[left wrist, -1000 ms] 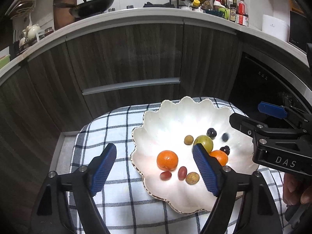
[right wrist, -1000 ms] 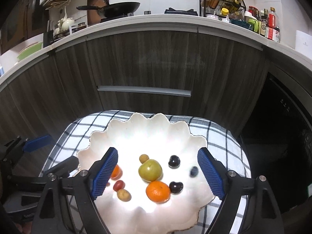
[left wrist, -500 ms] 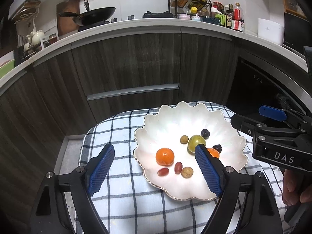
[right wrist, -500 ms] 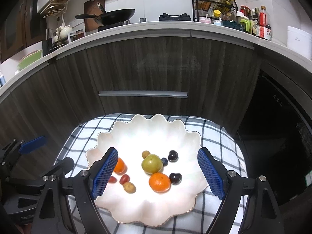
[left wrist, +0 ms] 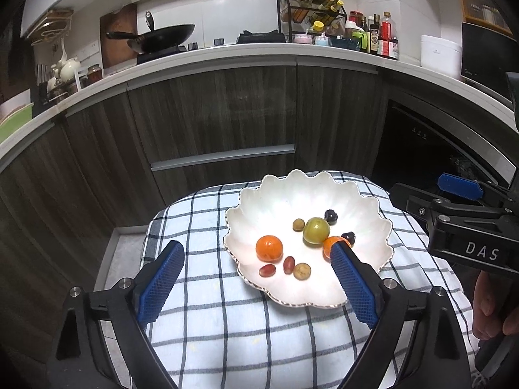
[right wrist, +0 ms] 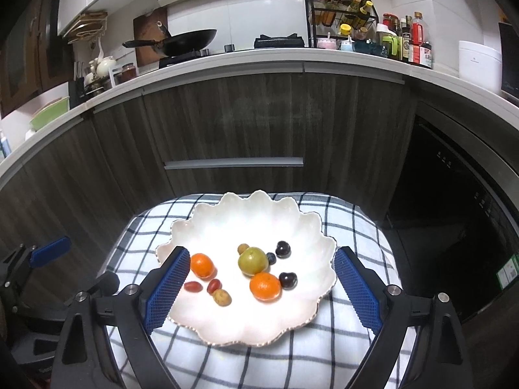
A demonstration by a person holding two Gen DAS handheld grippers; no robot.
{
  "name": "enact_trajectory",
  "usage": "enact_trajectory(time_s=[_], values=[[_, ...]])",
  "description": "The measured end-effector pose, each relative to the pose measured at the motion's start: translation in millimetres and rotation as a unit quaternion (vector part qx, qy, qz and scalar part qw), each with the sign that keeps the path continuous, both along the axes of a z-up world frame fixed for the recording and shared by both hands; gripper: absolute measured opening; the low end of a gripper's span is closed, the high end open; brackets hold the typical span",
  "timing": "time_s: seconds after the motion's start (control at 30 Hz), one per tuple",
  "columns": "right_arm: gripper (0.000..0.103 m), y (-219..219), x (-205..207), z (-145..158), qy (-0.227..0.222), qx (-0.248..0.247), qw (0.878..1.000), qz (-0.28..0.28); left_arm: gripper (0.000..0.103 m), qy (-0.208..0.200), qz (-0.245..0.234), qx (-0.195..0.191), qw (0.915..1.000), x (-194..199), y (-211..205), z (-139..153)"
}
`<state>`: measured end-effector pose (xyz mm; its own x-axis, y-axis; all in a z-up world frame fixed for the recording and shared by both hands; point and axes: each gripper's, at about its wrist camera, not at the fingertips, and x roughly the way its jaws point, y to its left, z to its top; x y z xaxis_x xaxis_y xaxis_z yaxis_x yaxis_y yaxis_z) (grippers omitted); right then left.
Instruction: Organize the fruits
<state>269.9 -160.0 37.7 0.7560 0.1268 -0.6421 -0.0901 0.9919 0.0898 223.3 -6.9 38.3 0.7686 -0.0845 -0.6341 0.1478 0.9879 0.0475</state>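
Observation:
A white scalloped plate (left wrist: 363,201) (right wrist: 227,214) rests on a checked cloth. It holds two mandarins (left wrist: 269,248) (right wrist: 265,286), a green plum (left wrist: 316,230) (right wrist: 252,261), dark cherries (right wrist: 287,280), red grapes (left wrist: 289,264) and small brown fruits (right wrist: 222,297). My left gripper (left wrist: 256,256) hangs above the plate's near left side, jaws opening, nothing between them. My right gripper (right wrist: 262,259) hovers above the plate's near side, jaws opening and empty; it also shows at the right of the left wrist view (left wrist: 467,220).
The checked cloth (left wrist: 211,324) covers a small table in front of dark wood cabinets (right wrist: 233,123). A white counter above carries a wok (right wrist: 191,40), a spice rack and bottles (right wrist: 405,42). A dark appliance front (right wrist: 454,194) stands to the right. A hand (left wrist: 489,308) shows at the right edge.
Both grippers have pulled back and risen from the plate, which now looks smaller and farther. Both pairs of jaws stand slightly wider. The fruits have not moved.

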Motion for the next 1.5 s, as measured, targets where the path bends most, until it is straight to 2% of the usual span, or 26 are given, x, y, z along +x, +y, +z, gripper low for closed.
enact_trajectory(time_s=[0.1,0.27,0.43,0.87,1.5], values=[[0.091,-2,-10,2,-0.003,0.001,1.000,0.003,0.098,-0.006,0.001,0.001,1.0000,-11,-2,2],[0.091,-3,-29,5,-0.010,-0.001,1.000,0.007,0.098,-0.010,-0.002,0.010,0.9999,-30,-7,3],[0.091,-4,-45,7,-0.012,0.002,1.000,0.011,0.101,-0.014,0.010,0.002,0.9998,-48,-7,4],[0.091,-5,-92,8,-0.032,-0.004,0.999,0.010,0.101,-0.022,0.035,-0.005,0.9992,-93,-5,-1],[0.091,-15,-152,2,-0.044,0.005,0.999,-0.001,0.101,-0.037,0.042,-0.009,0.9984,-149,-10,-4]])
